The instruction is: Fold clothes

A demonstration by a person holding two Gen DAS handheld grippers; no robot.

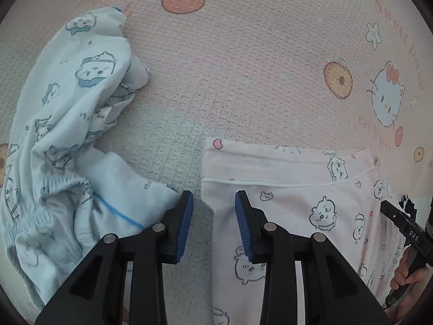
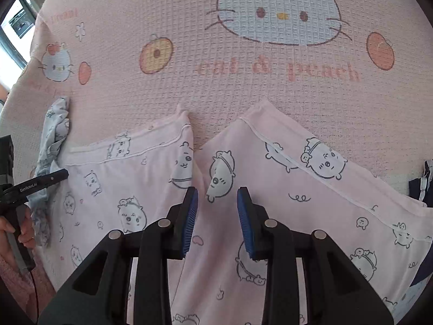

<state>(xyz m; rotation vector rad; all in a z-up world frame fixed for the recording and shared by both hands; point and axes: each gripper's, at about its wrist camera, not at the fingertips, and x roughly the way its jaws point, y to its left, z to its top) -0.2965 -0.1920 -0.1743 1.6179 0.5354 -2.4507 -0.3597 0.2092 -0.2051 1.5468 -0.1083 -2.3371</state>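
Pink printed pyjama trousers (image 2: 311, 178) lie flat on the bed, both leg ends pointing away in the right wrist view. Their left leg also shows in the left wrist view (image 1: 297, 203). My left gripper (image 1: 213, 205) is open and empty, hovering over the left edge of that pink leg. My right gripper (image 2: 217, 200) is open and empty above the gap between the two legs. A crumpled light-blue printed garment (image 1: 67, 135) lies to the left of the trousers, and shows in the right wrist view (image 2: 51, 146) too.
A pink waffle blanket (image 2: 243, 86) with cat and peach prints covers the surface. The right gripper's body and the holding hand show at the right edge of the left wrist view (image 1: 406, 230). A dark garment (image 2: 422, 184) lies at the right edge.
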